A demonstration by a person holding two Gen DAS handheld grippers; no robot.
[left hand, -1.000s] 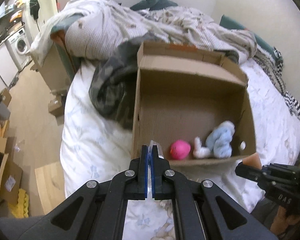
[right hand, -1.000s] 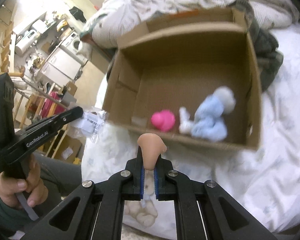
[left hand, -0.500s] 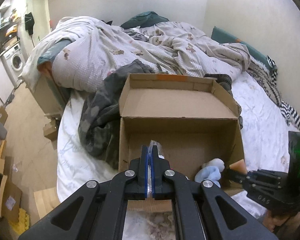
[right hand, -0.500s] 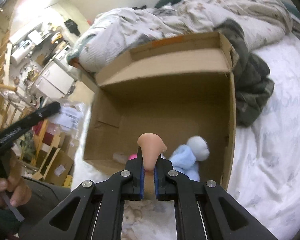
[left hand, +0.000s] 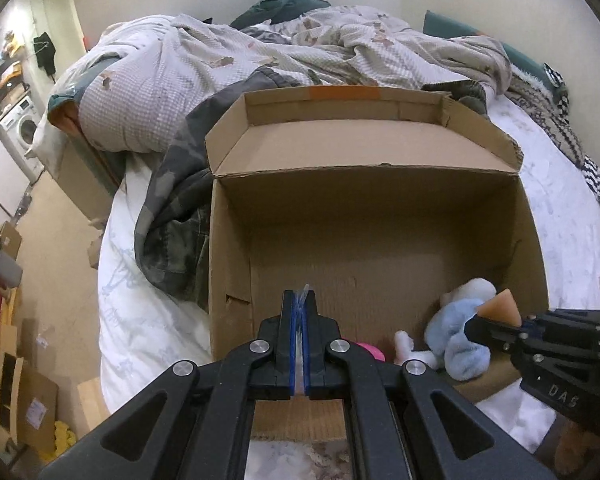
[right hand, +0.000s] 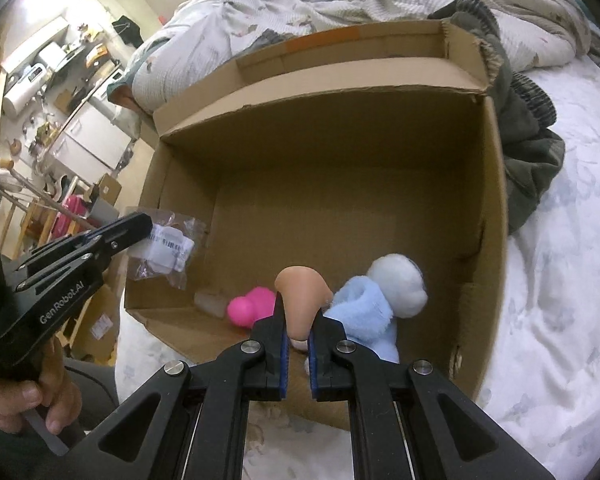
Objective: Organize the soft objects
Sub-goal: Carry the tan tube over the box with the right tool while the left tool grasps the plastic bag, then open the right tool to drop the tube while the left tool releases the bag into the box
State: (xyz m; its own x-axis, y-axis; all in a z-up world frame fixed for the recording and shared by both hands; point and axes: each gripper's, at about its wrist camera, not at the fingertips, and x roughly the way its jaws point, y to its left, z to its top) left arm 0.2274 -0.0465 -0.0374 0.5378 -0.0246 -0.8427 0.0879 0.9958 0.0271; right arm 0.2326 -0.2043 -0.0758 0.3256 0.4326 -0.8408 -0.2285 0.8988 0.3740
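An open cardboard box [left hand: 364, 216] [right hand: 340, 128] lies on the bed. Inside at its near side are a blue and white plush toy [left hand: 460, 336] [right hand: 376, 304] and a pink soft toy [right hand: 248, 308] [left hand: 370, 350]. My left gripper [left hand: 299, 308] [right hand: 140, 226] is shut on a clear plastic bag with a white item [right hand: 164, 246], held over the box's near left corner. My right gripper [right hand: 298, 320] [left hand: 482, 322] is shut on a peach soft toy [right hand: 302, 300] [left hand: 500, 308], held over the box's near edge above the plush.
A rumpled quilt [left hand: 260, 56] and a dark camouflage garment [left hand: 176, 208] lie behind and left of the box. The white bedsheet [right hand: 560, 280] spreads to the right. Floor with cardboard boxes [left hand: 16, 392] and a washing machine [left hand: 24, 128] lies to the left.
Both grippers have moved forward over the box's near edge with their loads. The box interior now fills both views.
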